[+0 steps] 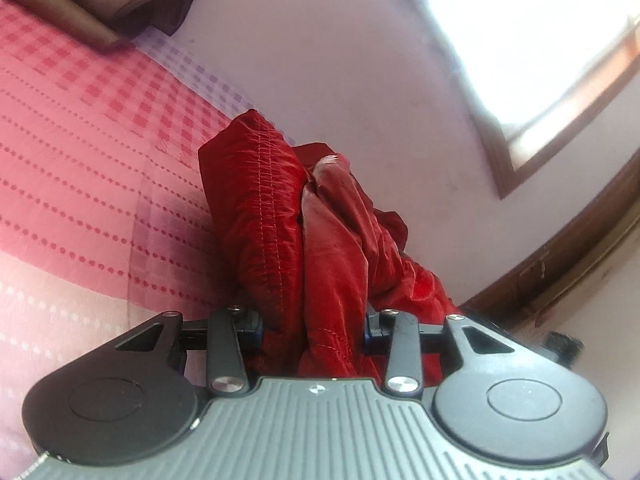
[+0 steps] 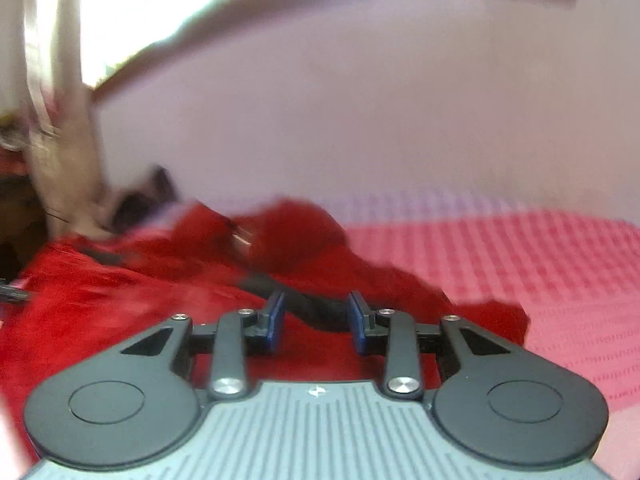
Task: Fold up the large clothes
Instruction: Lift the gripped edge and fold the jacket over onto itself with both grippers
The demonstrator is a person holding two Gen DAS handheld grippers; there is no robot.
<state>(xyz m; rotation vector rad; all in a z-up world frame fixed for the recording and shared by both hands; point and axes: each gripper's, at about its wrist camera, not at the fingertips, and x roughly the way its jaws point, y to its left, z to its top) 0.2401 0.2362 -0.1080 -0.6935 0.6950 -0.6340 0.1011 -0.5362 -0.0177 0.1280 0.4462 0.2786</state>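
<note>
A large shiny red quilted garment (image 1: 288, 216) is bunched between the fingers of my left gripper (image 1: 314, 326), which is shut on it and holds it lifted off the pink checked bedspread (image 1: 80, 168). In the right wrist view the same red garment (image 2: 120, 292) lies spread over the bedspread (image 2: 540, 280), with a dark trim strip (image 2: 316, 308) running between the fingers. My right gripper (image 2: 316, 316) is open just above the garment, its blue pads (image 2: 276, 316) apart. This view is motion-blurred.
A brown folded cloth (image 1: 100, 4) lies at the far end of the bed. A pale wall (image 1: 340, 60) and a wood-framed window (image 1: 540, 60) stand behind. A person's arm (image 2: 68, 160) reaches down at the left of the right wrist view.
</note>
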